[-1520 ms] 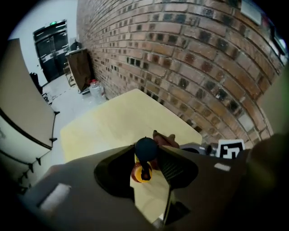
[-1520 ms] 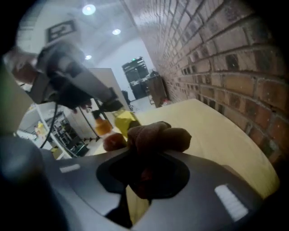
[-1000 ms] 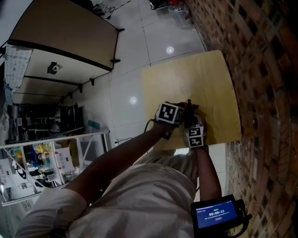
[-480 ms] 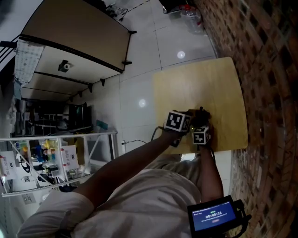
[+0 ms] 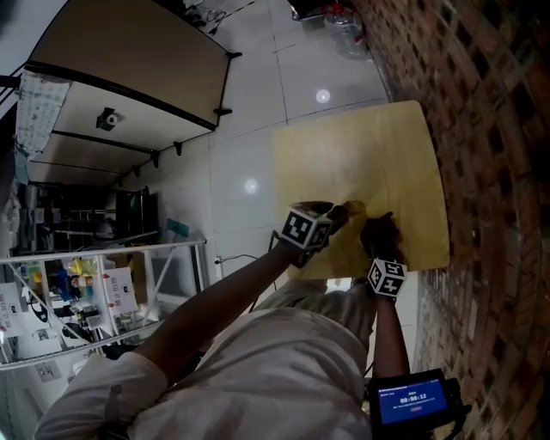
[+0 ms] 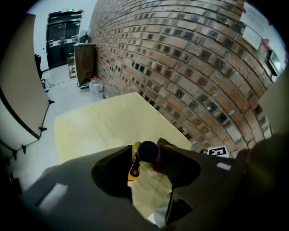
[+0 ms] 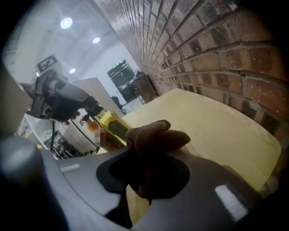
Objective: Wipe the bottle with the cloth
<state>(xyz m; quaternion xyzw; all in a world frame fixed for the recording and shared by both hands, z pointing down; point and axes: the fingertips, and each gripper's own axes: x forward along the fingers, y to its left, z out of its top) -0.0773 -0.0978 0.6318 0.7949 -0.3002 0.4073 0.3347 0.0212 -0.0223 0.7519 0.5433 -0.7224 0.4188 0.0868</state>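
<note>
A yellow bottle (image 5: 354, 209) with a black cap (image 6: 147, 151) stands near the front of the pale wooden table (image 5: 361, 146). My left gripper (image 5: 339, 215) reaches down over the bottle's top. Its jaws have just been opening and now stand open, with the cap between them (image 6: 143, 154) and a thin gap on the left side. My right gripper (image 5: 379, 239) is shut on a bunched dark brown cloth (image 7: 156, 135), held just right of the bottle and apart from it. The right gripper view shows the yellow bottle (image 7: 115, 128) beyond the cloth.
A brick wall (image 5: 481, 129) runs close along the table's right side. The table's front edge (image 5: 378, 268) lies just under both grippers. A clear water jug (image 5: 339, 21) stands on the tiled floor beyond the table. Shelves (image 5: 69, 301) stand at the left.
The two grippers were pressed together at the bottle. The right gripper has drawn the cloth away to the right and toward the front edge. The left gripper stays at the bottle.
</note>
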